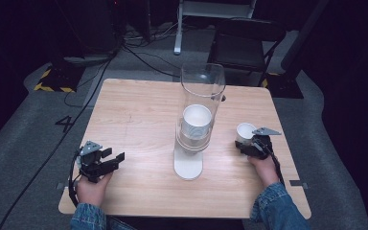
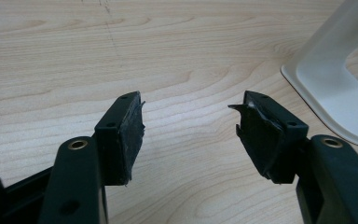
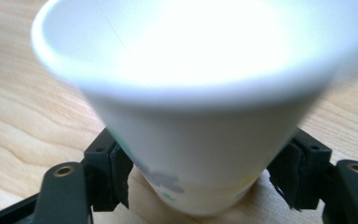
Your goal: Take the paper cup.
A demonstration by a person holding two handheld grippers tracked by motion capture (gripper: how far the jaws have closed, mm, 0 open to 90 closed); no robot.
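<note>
Clamping a white paper cup point(image 3: 186, 112) by its lower wall, the right gripper point(image 1: 255, 143) rests on the wooden surface point(image 1: 139, 115); the left gripper point(image 2: 191, 135) is spread apart, empty.

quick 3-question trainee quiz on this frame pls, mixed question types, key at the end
1. True or false: the left gripper has its jaws closed on a cup.
2. What sits between the jaws of the right gripper? A) a spoon B) a white paper cup C) a sponge
3. Fill in: the stack of cups stands inside the clear ___ at the middle of the wooden table.

Key
1. False. Its jaws are apart over bare table, beside the white base of the dispenser.
2. B. The cup stands upright on the table with a jaw at each side.
3. Tube.
</note>
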